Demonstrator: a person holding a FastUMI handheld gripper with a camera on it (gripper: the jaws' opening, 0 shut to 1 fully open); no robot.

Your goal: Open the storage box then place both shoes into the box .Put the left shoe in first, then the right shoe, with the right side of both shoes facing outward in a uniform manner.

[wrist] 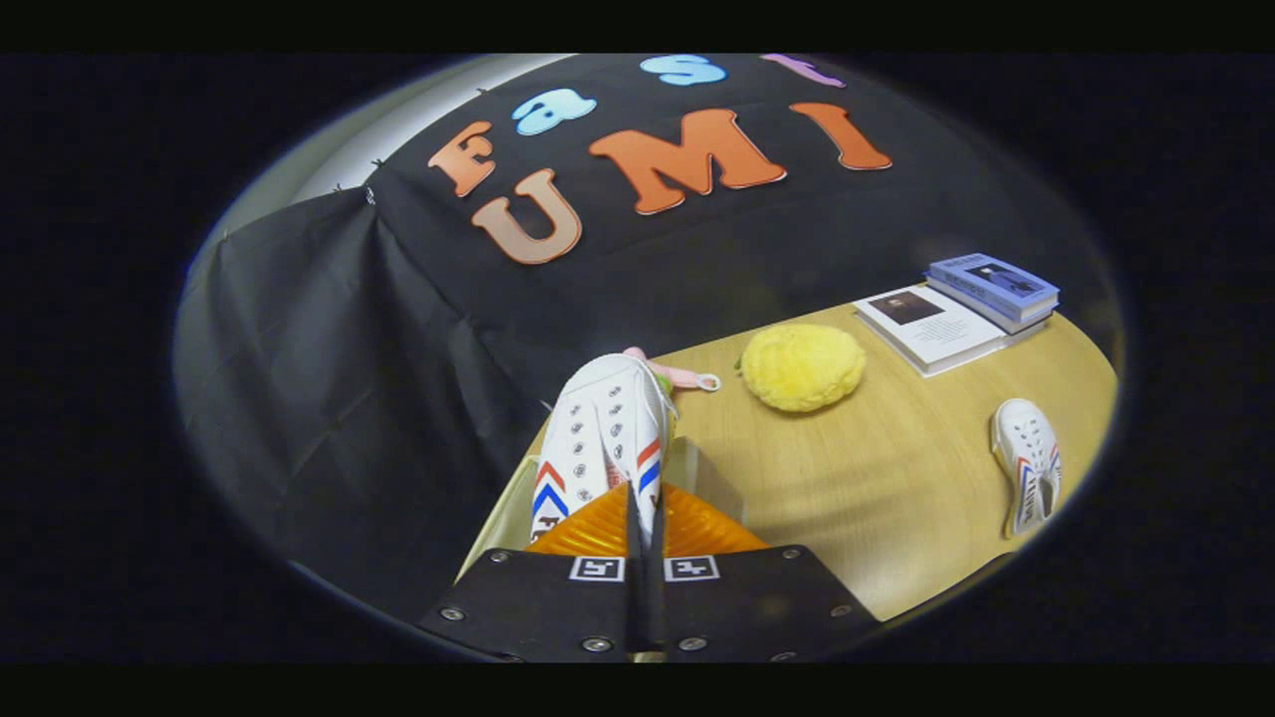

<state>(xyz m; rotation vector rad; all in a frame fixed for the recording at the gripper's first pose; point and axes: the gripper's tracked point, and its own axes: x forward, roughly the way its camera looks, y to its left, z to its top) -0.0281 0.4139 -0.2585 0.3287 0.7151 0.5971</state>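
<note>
My gripper (643, 503) is shut on a white shoe (598, 438) with red and blue chevron stripes, pinching its thin upper edge between both fingers. The shoe points away from me, toe forward, with its laced top showing. It hangs over the open pale storage box (498, 523), whose walls show on either side of the shoe beneath the fingers. The other white shoe (1028, 460) lies on its side on the wooden table (877, 498), far to the right of the fingers.
A yellow plush cushion (802, 366) sits on the table beyond the box. A pink object (682, 376) peeks out behind the held shoe's toe. Two books (956, 314) lie at the far right. Black cloth drapes past the table's left edge.
</note>
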